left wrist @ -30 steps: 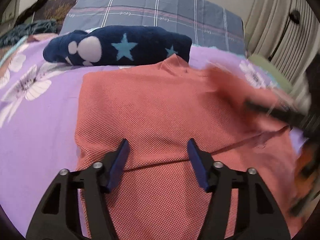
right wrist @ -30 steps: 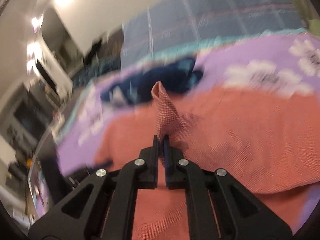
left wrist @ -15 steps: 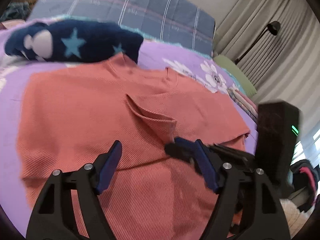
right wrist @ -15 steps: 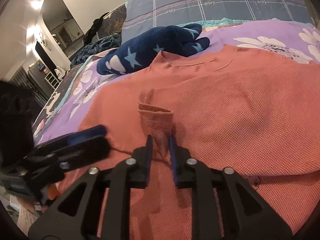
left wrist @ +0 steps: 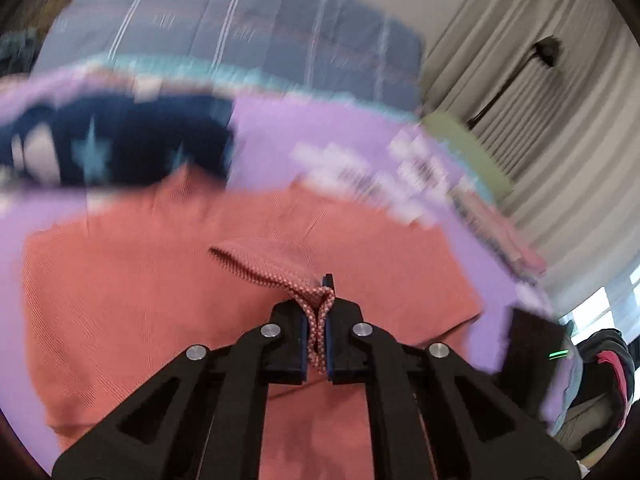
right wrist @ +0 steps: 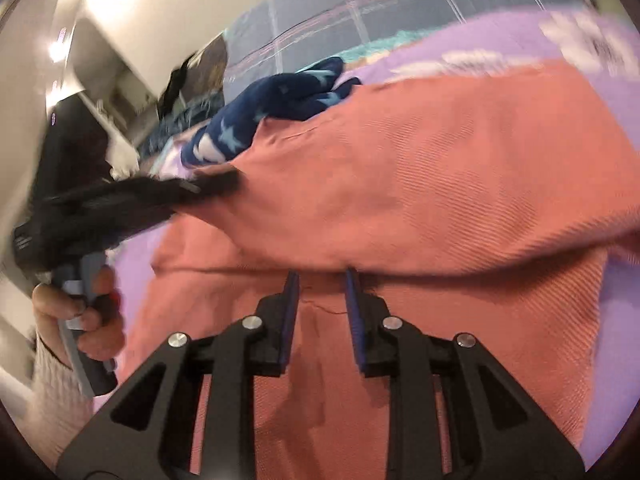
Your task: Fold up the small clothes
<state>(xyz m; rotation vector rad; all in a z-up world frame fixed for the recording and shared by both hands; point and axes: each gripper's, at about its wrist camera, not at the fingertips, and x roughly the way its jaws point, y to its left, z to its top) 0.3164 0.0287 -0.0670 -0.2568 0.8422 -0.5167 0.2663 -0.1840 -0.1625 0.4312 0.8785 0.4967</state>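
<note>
A coral knit shirt lies spread on the purple bed sheet. My left gripper is shut on a bunched sleeve end of the shirt and holds it up above the body of the garment. In the right wrist view the shirt drapes in a raised fold towards the blurred left gripper, which a person's hand holds. My right gripper stands open low over the shirt, its tips just short of the fold's edge, with nothing between the pads.
A navy garment with pale blue stars lies at the shirt's collar end. Behind it is a grey plaid pillow. Curtains and a black lamp stand to the right of the bed. Dark furniture fills the far left of the right wrist view.
The right gripper opened and let go of the sleeve end, then drew back. The left gripper closed on that sleeve end and rose with it.
</note>
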